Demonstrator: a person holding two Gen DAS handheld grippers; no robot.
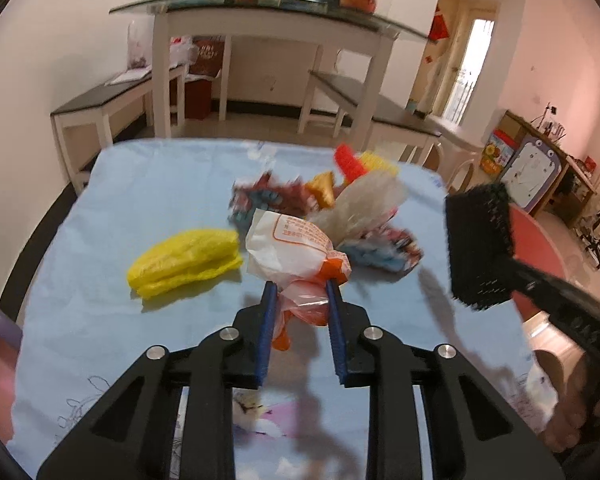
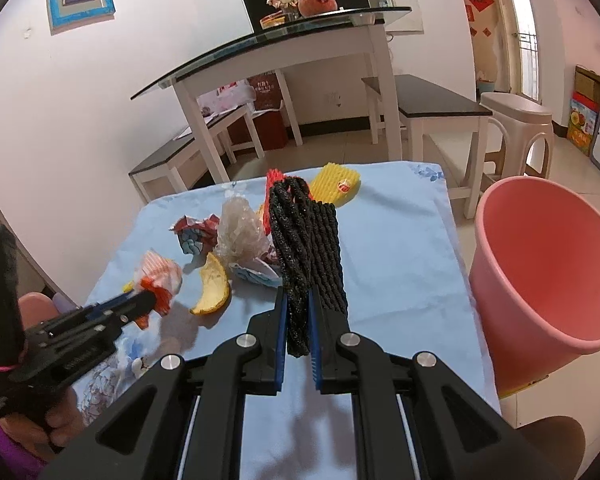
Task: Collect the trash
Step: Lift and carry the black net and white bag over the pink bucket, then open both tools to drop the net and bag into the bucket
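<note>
Two tools (image 2: 298, 300), one pink bucket (image 2: 540, 264), one peel (image 2: 214, 288)

Scattered on the blue cloth (image 2: 400, 248): litter of several kinds, near the middle and far side.

- Black foam net sleeve (image 2: 308, 240), ribbed, standing upright off the cloth, its lower end pinched.
- White-and-orange plastic wrapper (image 1: 288, 240), crumpled, printed with an orange box, twisted tail lifted at the near side.
- Yellow plastic bag (image 1: 188, 258), folded flat, lying left of the wrapper.
- Orange peel (image 2: 214, 286), curved, lying near the centre.
- Clear crumpled bag (image 2: 240, 232), bunched upright behind the peel.
- Red-and-blue printed wrappers (image 2: 194, 232), crushed, left of the clear bag.
- Yellow foam net (image 2: 336, 184) and red foam net (image 2: 272, 178), at the far edge.
</note>
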